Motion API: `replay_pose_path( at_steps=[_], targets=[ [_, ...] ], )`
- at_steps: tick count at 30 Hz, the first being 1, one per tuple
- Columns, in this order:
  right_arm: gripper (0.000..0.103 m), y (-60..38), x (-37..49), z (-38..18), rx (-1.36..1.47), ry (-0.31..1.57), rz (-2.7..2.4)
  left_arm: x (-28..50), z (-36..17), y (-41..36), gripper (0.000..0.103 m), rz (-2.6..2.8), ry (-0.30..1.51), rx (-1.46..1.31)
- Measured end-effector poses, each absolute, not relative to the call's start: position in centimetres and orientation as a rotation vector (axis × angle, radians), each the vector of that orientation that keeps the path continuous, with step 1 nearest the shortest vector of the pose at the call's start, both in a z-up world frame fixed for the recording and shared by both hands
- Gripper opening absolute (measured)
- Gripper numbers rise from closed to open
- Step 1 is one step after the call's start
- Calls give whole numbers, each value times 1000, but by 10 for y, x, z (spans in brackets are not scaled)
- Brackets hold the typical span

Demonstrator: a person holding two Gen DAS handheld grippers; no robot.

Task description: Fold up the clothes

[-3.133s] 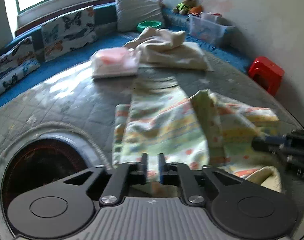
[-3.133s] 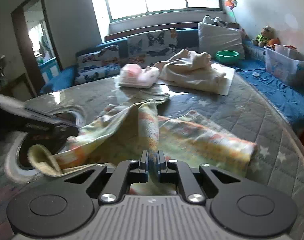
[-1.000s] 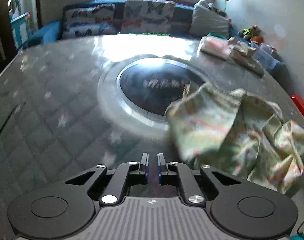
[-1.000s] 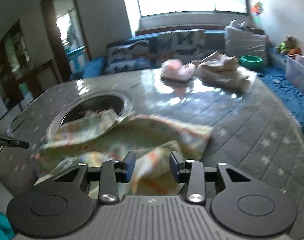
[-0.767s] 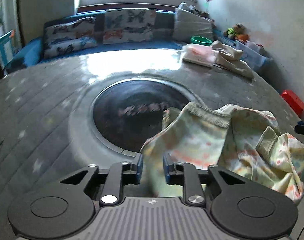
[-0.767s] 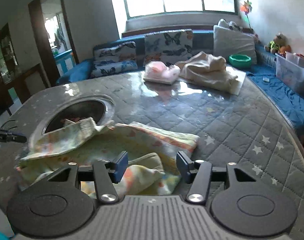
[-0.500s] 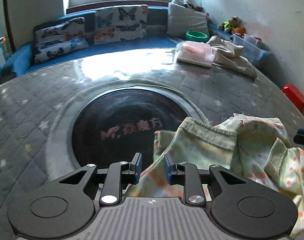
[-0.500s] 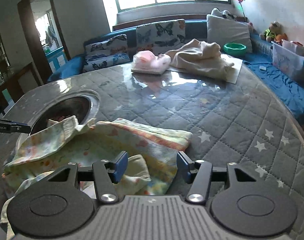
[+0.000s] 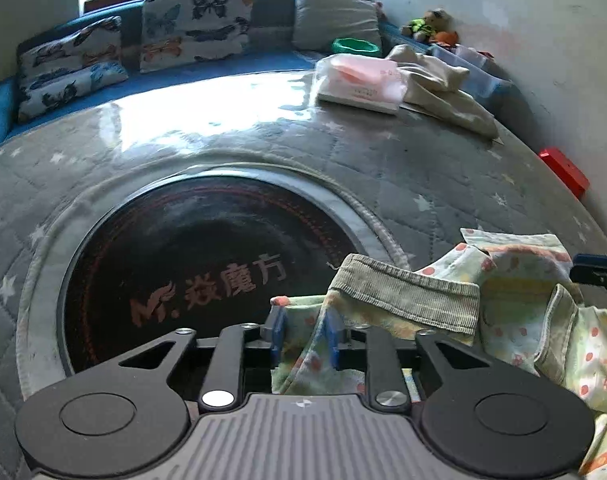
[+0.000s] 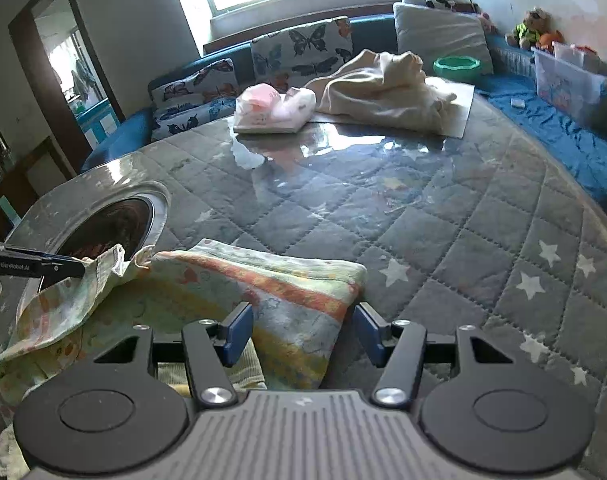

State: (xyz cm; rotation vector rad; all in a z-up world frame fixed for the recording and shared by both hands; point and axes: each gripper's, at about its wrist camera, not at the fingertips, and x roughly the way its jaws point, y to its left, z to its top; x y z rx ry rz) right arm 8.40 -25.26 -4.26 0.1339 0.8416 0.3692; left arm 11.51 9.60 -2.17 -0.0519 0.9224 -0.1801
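Pastel printed garment (image 10: pixel 287 300) rumpled, partly folded, ribbed cuff (image 9: pixel 403 294) raised.

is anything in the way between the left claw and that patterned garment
Nothing visible. The left claw is open with the patterned garment already lying between its fingers, by the ribbed waistband.

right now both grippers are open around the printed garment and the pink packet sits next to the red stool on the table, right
Not quite. The pink packet sits beside the cream cloth on the table, as the right wrist view shows; the red stool is off the table, by the wall. Both the left gripper and right gripper are open around the printed garment.
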Motion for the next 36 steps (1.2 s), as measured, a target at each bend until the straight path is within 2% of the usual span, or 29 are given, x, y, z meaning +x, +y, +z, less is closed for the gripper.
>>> replay_pose_path(
  at_steps=[3,8,15,26,30,34,36],
  targets=[
    [57,-251,89,-45,142,851,379,118,-18,95,7,-191,909,-35],
    [49,-248,98,-45,146,859,401,130,-9,93,6,-183,870,-25],
    [48,-244,110,-41,113,817,366,159,-13,92,6,-148,843,-77],
    [51,-252,128,-47,147,859,335,192,-23,93,6,-111,840,-132],
    [43,-252,129,-47,139,867,310,184,-14,96,13,-105,816,-124],
    [44,-257,131,-49,170,884,241,165,-3,92,22,-141,799,-104],
    [42,-257,129,-50,173,886,255,155,2,89,24,-169,796,-90]
  ],
)
